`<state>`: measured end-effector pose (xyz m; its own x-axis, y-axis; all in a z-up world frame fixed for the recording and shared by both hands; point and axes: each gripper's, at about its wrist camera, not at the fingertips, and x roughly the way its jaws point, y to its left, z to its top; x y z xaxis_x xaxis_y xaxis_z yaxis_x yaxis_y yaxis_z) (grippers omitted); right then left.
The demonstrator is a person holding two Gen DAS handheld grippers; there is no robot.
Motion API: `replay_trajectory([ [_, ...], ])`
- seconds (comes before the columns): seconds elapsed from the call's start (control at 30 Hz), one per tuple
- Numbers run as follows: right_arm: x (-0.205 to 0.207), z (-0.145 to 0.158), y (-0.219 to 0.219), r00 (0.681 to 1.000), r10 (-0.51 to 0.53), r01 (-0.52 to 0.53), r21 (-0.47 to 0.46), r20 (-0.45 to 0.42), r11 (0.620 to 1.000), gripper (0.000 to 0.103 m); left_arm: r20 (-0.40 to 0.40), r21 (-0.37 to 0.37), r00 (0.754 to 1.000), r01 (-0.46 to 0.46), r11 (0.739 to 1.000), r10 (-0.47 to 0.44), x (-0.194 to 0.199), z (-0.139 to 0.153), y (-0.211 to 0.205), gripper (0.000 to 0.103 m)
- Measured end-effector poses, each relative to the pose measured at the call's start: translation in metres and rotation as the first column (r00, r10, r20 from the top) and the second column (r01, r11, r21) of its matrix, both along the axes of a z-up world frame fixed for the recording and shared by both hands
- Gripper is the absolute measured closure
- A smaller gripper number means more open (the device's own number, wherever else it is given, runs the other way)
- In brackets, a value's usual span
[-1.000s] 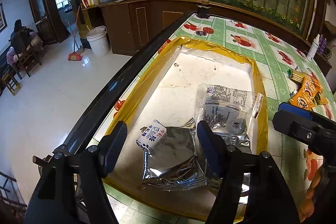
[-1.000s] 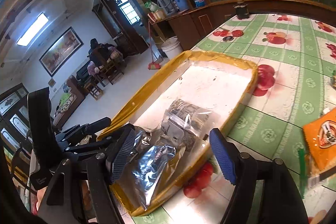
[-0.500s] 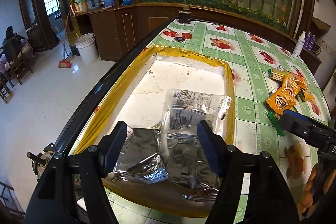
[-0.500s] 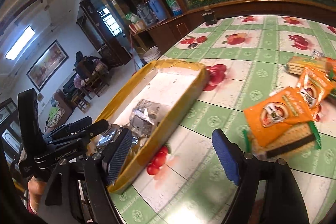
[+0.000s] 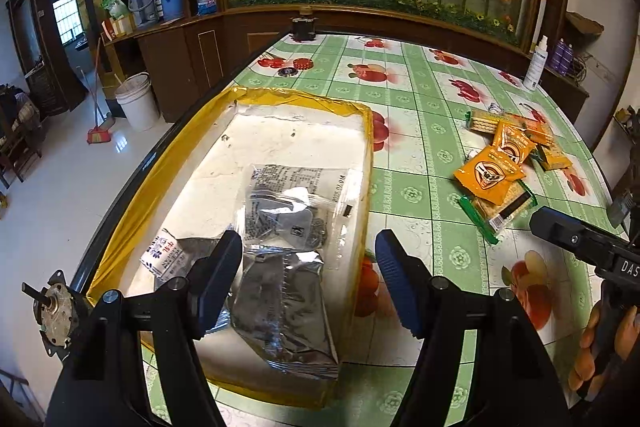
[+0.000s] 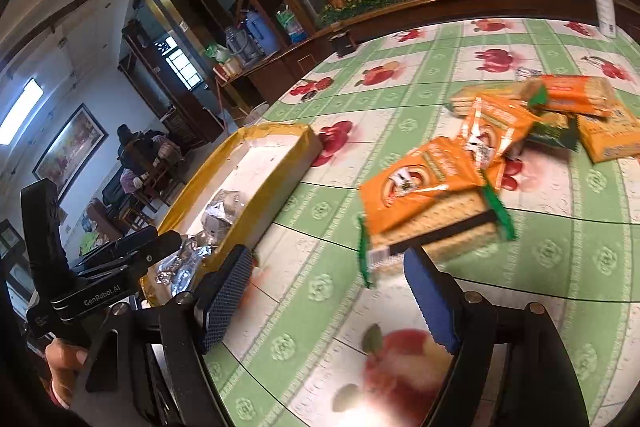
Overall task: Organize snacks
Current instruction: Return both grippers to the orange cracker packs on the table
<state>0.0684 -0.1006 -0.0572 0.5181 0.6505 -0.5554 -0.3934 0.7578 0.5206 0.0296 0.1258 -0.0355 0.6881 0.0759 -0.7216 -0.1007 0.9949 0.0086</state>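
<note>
While both claws (left (image 5: 308, 279), right (image 6: 330, 297)) gape empty, cracker packs (image 6: 432, 203) crowd the table (image 6: 400, 307).

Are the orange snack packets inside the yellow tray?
No, the orange snack packets lie in a heap on the tablecloth, off to the right of the yellow tray.

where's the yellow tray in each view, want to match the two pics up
Left wrist: the yellow tray fills the centre and lower left, silver snack packs lying inside it, just ahead of the left tongs.
Right wrist: the tray sits left of centre, seen edge-on, beyond the left finger of the right tongs.
Shared landmark: the pile of orange cracker packs on the green fruit-print tablecloth, right of the tray in both.
</note>
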Motion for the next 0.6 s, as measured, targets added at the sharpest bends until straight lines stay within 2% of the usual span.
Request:
replay_trajectory([
  [0.33, -0.005, -0.015, -0.054, 0.995, -0.093, 0.093, -0.021, -0.026, 0.995, 0.023, -0.032, -0.007, 0.992, 0.118, 0.993, -0.118, 0.01, -0.007, -0.051, 0.034],
  [0.6, -0.005, -0.019, -0.086, 0.988, -0.152, 0.151, -0.015, -0.037, 0.988, 0.023, -0.042, -0.001, 0.968, 0.247, 0.969, -0.247, 0.034, -0.003, -0.099, 0.034],
])
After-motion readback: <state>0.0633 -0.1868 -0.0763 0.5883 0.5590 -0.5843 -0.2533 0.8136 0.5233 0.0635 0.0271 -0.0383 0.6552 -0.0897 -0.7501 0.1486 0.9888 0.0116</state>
